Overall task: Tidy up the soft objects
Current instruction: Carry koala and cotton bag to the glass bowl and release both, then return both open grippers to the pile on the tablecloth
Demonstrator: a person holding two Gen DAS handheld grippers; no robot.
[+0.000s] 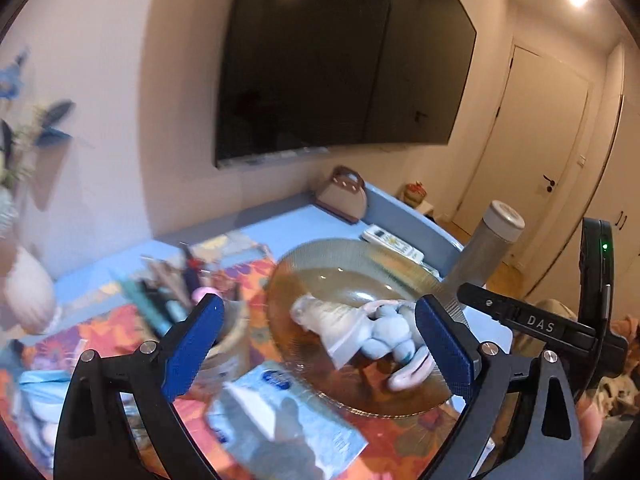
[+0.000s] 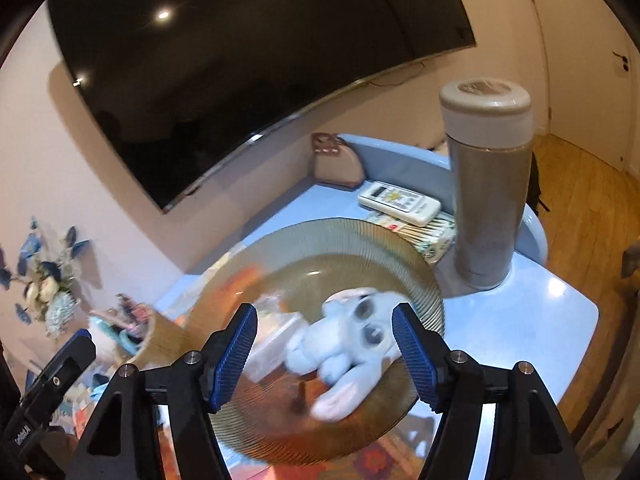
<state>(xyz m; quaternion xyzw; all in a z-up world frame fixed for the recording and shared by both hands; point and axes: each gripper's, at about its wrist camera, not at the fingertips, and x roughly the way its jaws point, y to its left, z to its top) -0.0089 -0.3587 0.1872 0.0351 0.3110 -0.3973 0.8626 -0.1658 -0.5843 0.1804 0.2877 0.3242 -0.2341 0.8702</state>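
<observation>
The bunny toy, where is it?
The bunny toy lies in the amber glass plate on the blue table, just ahead of both open grippers, with the steel flask standing behind it to the right.

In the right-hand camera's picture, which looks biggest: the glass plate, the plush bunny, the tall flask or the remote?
1. Glass plate
2. Tall flask
3. Plush bunny, close to the camera, so roughly level with the flask
4. Remote

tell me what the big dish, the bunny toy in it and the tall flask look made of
Dish: probably amber glass, glossy; see-through, with fine ribbed rim.
Bunny toy: pale plush fabric, matte and fuzzy, with floppy pink-lined ears.
Flask: seemingly brushed metal with a dull sheen; the beige cap looks like plastic.
</observation>
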